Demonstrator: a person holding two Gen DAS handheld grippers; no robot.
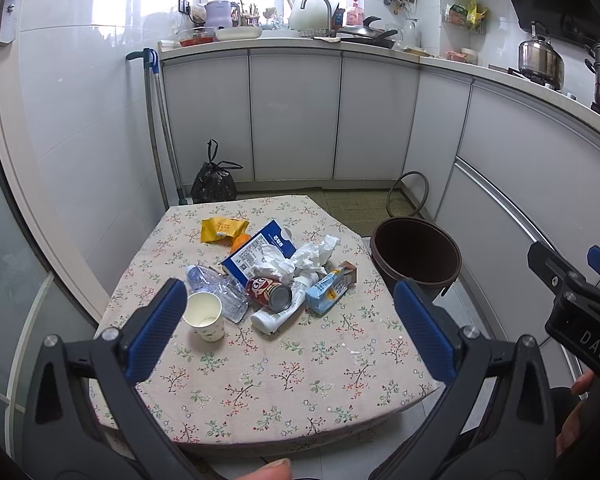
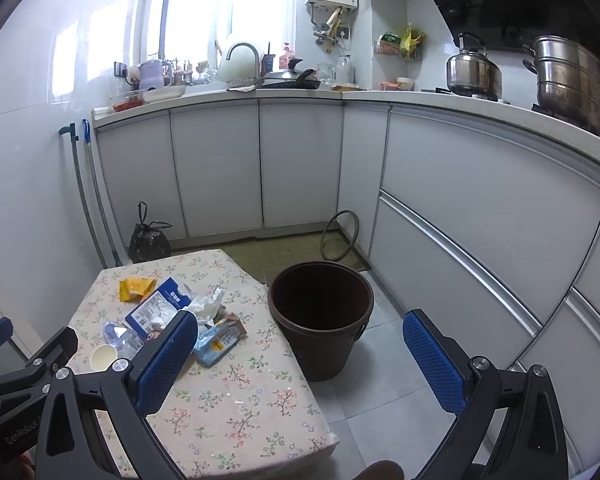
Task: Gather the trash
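- Trash (image 1: pixel 272 276) lies in a loose heap on the far half of the worktop (image 1: pixel 284 376), which carries a floral cloth.
- Heap contents, left wrist view: yellow wrapper (image 1: pixel 222 230) at the far edge; blue-and-white box (image 1: pixel 260 250) just beside it; crumpled tissue (image 1: pixel 304 258) on and against the box; clear bottle (image 1: pixel 218 290) lying on its side; red can (image 1: pixel 270 292) lying with its metal end toward the camera; white bottle (image 1: pixel 286 308) lying under the can; light-blue pouch (image 1: pixel 326 288) at the right of the heap.
- Paper cup (image 1: pixel 205 316) stands upright at the near left of the heap, just beside the clear bottle.
- Bin (image 2: pixel 320 316) is dark brown and stands on the floor at the right edge of the worktop. Its visible interior shows no contents.
- Left gripper (image 1: pixel 296 320): fingers spread wide, holding nothing. It hangs above the near half of the worktop, facing the heap. The left finger overlaps the cup in this view; contact cannot be confirmed.
- Right gripper (image 2: pixel 300 352): fingers spread wide, holding nothing. It is to the right of the left gripper; the bin shows between its fingers.
- Black bag (image 1: pixel 214 182), tied, sits on the floor beyond the worktop, against the cabinets.
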